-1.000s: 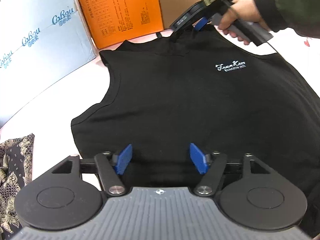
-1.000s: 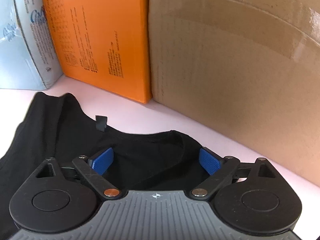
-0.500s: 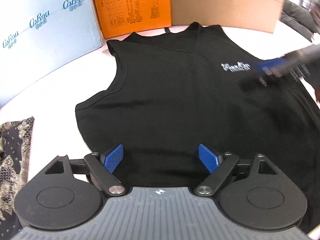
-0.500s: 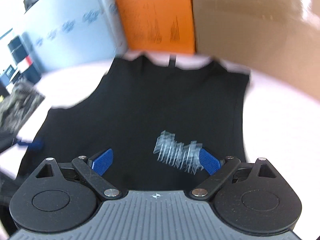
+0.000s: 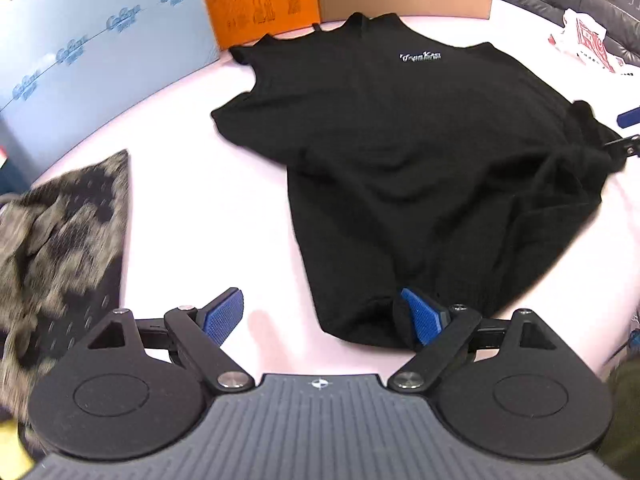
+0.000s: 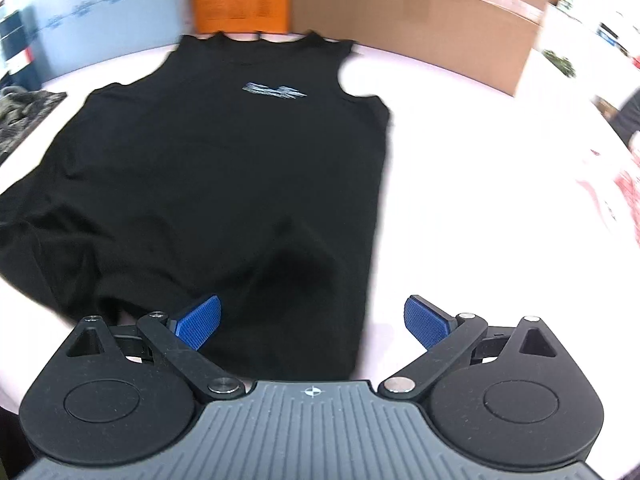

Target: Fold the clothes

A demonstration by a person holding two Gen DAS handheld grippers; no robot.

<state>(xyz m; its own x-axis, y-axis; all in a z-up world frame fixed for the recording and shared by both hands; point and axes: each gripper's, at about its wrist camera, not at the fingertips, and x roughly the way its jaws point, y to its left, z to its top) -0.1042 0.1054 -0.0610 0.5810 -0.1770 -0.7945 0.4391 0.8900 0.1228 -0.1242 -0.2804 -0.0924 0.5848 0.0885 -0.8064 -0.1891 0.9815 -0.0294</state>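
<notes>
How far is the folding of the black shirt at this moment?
Done: the black sleeveless shirt lies spread on the table. In hand: nothing; the left gripper and right gripper, jaws opening, frame its hem corners. Left: every fold; the hem is rumpled.

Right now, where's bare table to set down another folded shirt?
Bare table lies right of the black vest, up to the brown carton. A narrower strip runs between the vest and the patterned cloth. The far edge is crowded with boxes.
</notes>
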